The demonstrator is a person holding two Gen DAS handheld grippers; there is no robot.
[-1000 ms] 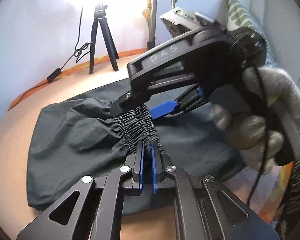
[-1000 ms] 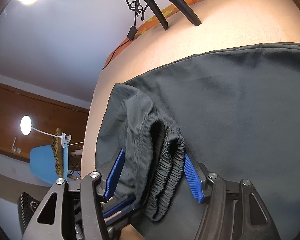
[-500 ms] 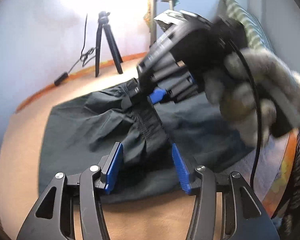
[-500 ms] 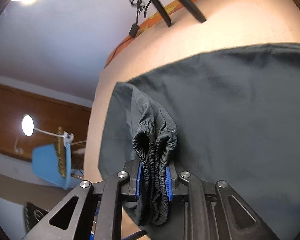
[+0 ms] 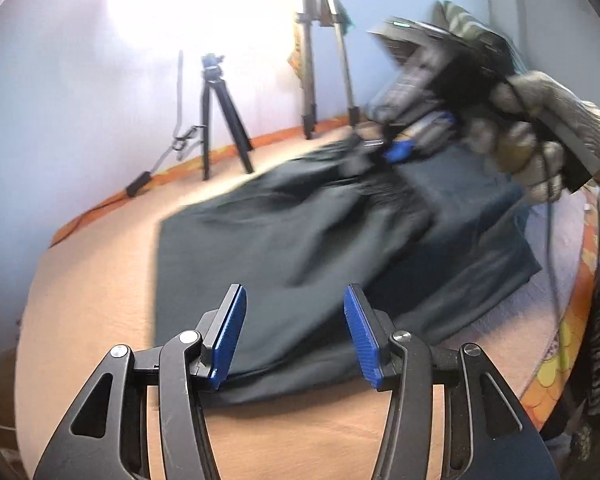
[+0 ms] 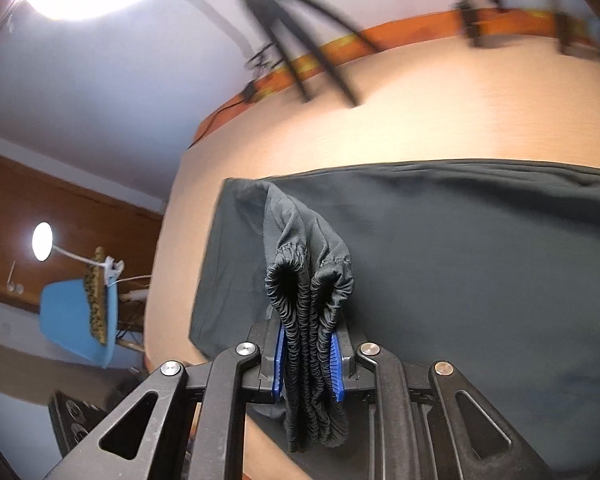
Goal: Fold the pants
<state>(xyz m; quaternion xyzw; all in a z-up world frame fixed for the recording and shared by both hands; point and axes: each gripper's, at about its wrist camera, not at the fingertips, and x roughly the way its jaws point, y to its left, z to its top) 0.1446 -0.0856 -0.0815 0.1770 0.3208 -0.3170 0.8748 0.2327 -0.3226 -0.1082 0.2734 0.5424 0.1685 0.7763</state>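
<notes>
Right wrist view: right gripper (image 6: 307,364) jaws clamp the gathered waistband (image 6: 309,292) of the dark pants (image 6: 480,264), lifted above the rest spread on the bench (image 5: 100,288). Left gripper (image 5: 292,334) jaws stand apart, empty.

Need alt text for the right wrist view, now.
The right gripper is clamped on the bunched elastic waistband of dark grey pants spread on a tan surface, with tripod legs behind.
</notes>
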